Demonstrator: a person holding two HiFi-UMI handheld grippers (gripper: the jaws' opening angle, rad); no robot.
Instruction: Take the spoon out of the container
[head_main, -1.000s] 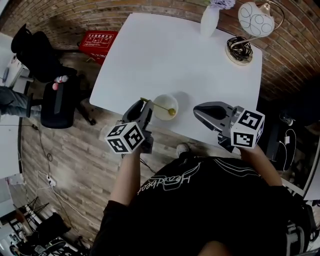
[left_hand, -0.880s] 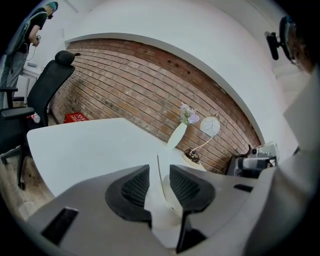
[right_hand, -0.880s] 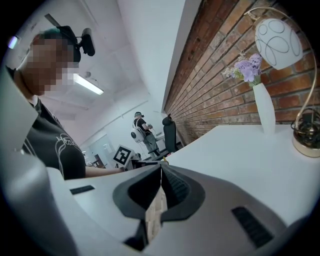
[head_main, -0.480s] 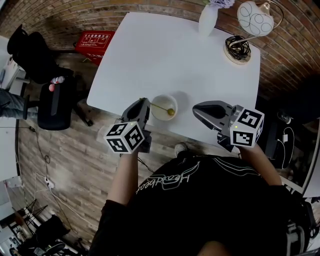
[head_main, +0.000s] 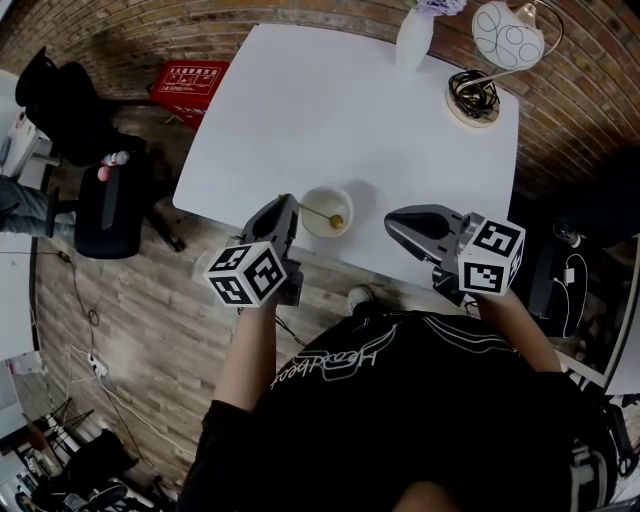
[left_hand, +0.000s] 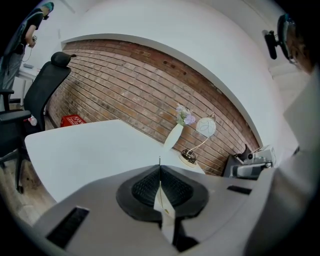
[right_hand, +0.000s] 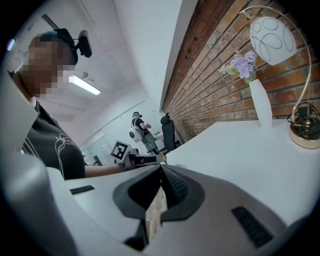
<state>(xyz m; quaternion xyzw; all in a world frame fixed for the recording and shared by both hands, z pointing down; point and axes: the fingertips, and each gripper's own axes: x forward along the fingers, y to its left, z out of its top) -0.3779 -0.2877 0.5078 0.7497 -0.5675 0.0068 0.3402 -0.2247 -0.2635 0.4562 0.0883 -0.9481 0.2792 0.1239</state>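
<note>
Olive-yellow and thin-handled, the spoon (head_main: 320, 214) leans slantwise in the small round pale container (head_main: 318, 229) at the smooth white counter's (head_main: 350, 110) near edge. The left gripper's (head_main: 290, 204) ribbed black fingers (left_hand: 145, 189) pinch its handle tip. The right gripper's (head_main: 389, 221) fingers meet, empty.

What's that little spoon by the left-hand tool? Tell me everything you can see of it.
The spoon is small and slender: a thin straight handle and a rounded golden-olive bowl, material unclear. It lies tilted in the pale round container, bowl end inside, handle leaning out over the rim to the left. The left gripper is closing its fingers on the handle's end, whose thin tip pokes out between them. Nothing else touches it.
</note>
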